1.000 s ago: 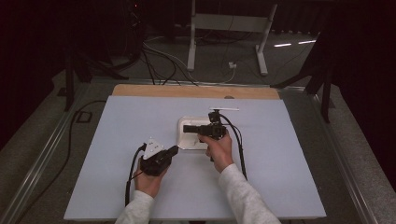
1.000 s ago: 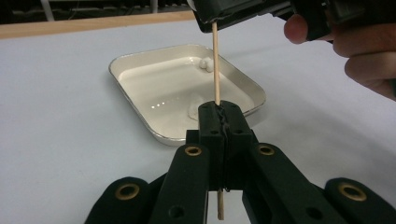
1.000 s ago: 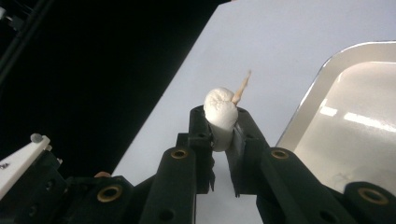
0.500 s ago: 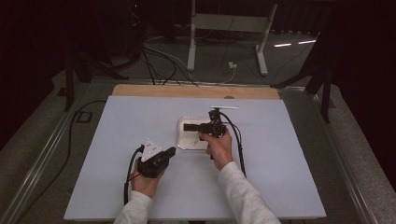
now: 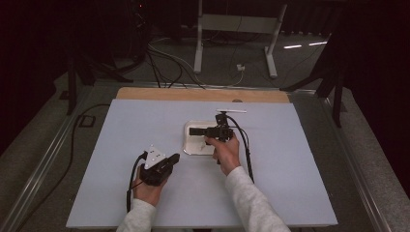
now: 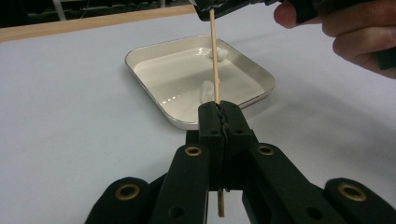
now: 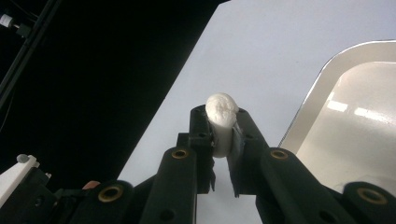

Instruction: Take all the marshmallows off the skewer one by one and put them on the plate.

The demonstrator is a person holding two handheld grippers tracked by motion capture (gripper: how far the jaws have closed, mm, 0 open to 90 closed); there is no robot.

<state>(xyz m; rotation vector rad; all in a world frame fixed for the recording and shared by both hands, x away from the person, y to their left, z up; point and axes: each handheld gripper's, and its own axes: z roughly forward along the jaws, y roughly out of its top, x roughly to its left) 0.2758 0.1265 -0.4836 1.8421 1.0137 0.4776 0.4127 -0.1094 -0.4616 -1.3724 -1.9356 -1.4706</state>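
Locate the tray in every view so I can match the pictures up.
High view: tray at the middle of the mat.
Left gripper view: tray in the upper middle, behind the skewer.
Right gripper view: tray at the right edge, cut off by the frame.
Shared landmark: the pale mat it sits on.

No readable text, label, brand or number anywhere.

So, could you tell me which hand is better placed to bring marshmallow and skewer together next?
Probably the right: its gripper squeezes the marshmallow above the tray, while the left gripper holds the skewer pointing toward it.
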